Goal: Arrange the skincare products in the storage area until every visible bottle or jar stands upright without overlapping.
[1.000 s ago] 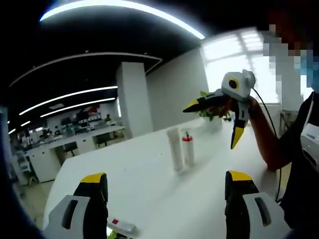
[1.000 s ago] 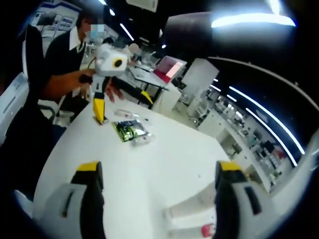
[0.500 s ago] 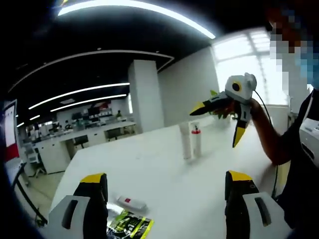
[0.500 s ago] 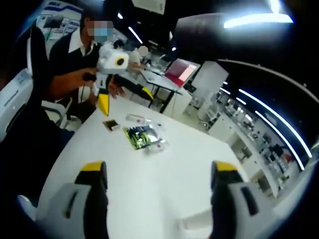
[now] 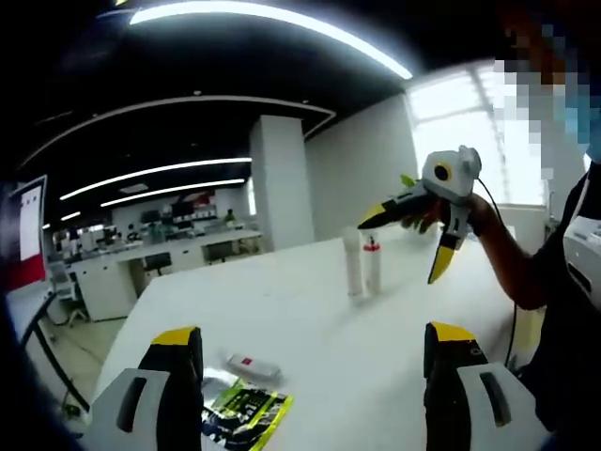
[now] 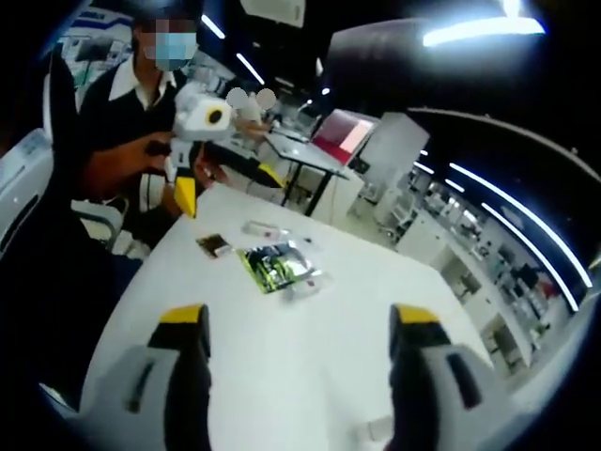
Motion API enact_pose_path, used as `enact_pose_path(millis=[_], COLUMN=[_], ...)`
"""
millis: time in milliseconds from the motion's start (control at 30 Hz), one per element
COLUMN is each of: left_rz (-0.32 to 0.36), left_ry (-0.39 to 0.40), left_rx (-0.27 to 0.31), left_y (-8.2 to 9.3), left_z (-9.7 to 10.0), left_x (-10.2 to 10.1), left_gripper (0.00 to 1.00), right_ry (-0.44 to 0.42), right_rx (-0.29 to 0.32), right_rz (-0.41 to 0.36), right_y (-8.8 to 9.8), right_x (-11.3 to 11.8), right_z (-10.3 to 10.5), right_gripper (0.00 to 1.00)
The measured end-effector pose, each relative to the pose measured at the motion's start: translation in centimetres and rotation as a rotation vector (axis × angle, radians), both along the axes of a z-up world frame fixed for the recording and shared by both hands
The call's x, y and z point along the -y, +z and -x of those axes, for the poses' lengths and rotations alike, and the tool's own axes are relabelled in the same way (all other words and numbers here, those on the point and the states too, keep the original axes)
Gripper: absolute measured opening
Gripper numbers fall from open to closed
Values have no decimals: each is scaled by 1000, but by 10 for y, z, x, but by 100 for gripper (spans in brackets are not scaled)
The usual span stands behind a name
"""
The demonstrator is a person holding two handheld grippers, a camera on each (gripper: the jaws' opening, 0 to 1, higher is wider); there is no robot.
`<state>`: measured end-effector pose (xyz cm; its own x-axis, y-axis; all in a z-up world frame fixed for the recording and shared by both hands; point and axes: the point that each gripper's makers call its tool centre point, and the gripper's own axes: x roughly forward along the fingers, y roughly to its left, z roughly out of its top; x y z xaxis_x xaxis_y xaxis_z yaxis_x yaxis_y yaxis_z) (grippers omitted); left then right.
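2 bottles (image 5: 362, 266) stand upright, side by side, far across the white table (image 5: 310, 329); a green packet (image 5: 246, 412) lies nearer. Left gripper (image 5: 310, 362) and right gripper (image 6: 299, 338) hover spread wide, holding nothing.

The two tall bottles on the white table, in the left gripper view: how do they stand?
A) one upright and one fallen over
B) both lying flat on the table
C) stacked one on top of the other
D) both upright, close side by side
D: the white bottle and the red-capped bottle both stand upright, close beside each other, on the white table.
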<state>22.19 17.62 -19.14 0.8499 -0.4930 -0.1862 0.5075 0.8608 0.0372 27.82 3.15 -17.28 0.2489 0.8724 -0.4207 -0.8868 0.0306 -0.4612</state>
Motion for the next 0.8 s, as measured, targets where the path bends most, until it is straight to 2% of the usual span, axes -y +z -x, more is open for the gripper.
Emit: enact_pose_path(millis=[300, 800], left_rz=[27, 61], left_ry=[26, 41], left_rx=[1, -2], left_y=[-6, -14], left_z=[12, 29], left_x=[-17, -31], left_gripper=[100, 100], right_ry=[-4, -31], right_rx=[-12, -41], right_rz=[2, 12], right_y=[-4, -16], right_x=[-14, -33], right_z=[5, 8], right_gripper=[71, 64])
